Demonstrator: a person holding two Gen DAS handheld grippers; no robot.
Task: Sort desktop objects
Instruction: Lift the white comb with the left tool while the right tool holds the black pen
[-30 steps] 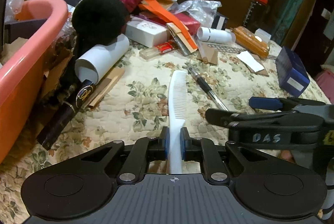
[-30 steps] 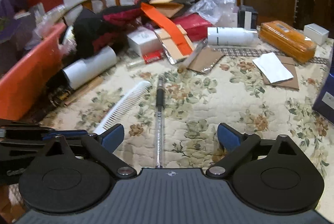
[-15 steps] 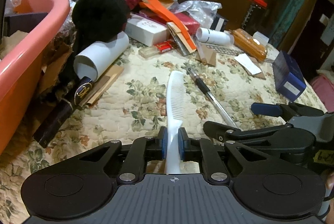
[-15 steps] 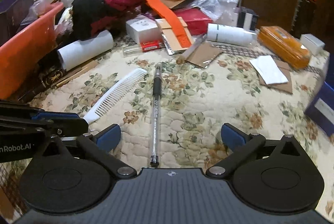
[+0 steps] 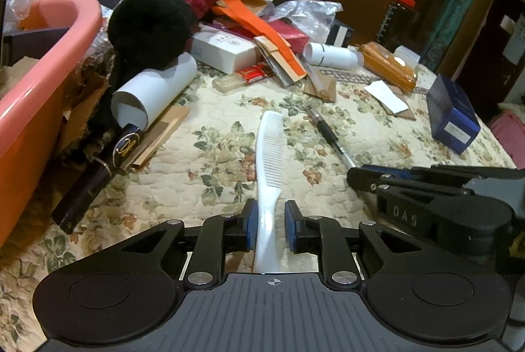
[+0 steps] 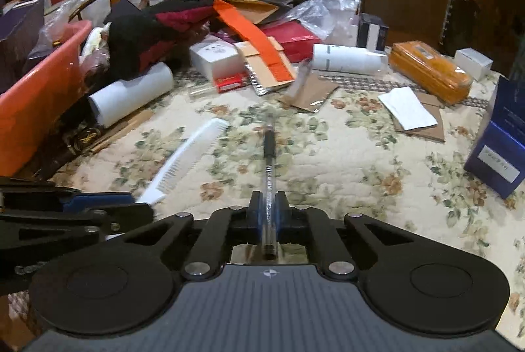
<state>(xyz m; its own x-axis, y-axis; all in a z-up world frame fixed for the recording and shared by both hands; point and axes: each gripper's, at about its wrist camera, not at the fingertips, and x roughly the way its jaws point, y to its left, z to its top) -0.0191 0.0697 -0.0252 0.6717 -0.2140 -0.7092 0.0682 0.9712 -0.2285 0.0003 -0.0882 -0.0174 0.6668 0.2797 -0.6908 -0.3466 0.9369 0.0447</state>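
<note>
The white comb (image 5: 270, 152) lies flat on the floral quilted tablecloth (image 5: 210, 188), teeth toward the right, its handle end running back between the blue pads of the left gripper (image 5: 268, 229). Those jaws are opening, with a slim gap showing on each side of the handle, so the pads no longer press it. Just right of the comb, the clear pen (image 6: 269, 175) with a black grip section points away along the cloth; the right gripper (image 6: 269, 216) has its jaws pinched on the pen's clear barrel near the back end. Further out (toward the left edge) a pink tub (image 5: 42, 89) stands beside a white tube (image 5: 154, 89) and a black knitted heap (image 5: 151, 27); a blue box (image 5: 454, 112) sits well apart at the right
</note>
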